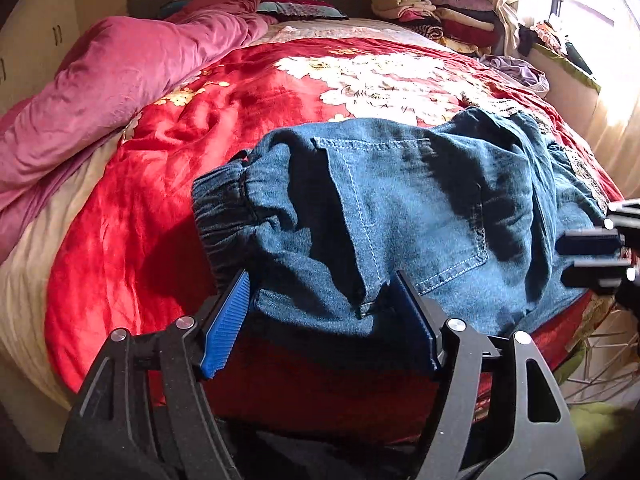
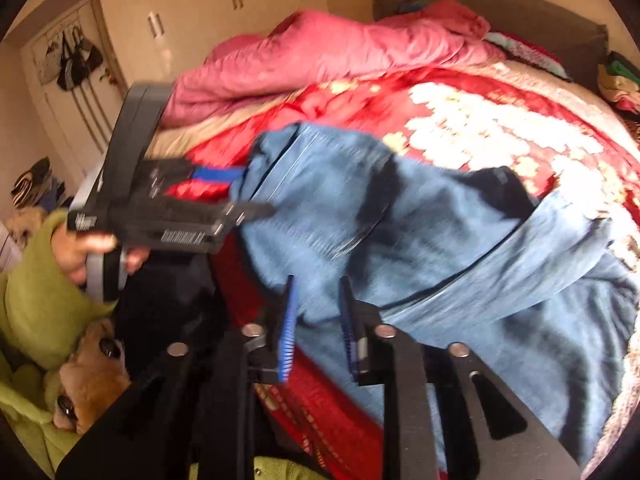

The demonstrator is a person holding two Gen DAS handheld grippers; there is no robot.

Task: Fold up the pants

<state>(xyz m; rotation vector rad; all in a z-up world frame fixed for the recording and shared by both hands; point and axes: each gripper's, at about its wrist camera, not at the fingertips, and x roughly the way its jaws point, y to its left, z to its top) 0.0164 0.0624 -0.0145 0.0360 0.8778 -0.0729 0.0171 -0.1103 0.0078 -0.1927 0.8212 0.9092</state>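
Left wrist view: left gripper (image 1: 320, 312) stood wide apart, gripping nothing, straddling the near edge of blue denim pants (image 1: 400, 208) bunched on a red floral blanket (image 1: 180, 152). Right wrist view: right gripper (image 2: 318, 320) parted slightly, denim between its pads, grip uncertain.

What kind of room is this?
Most likely a bedroom. There is a bed with a red flowered blanket, a rumpled pink quilt on it, and wardrobe doors along the wall.
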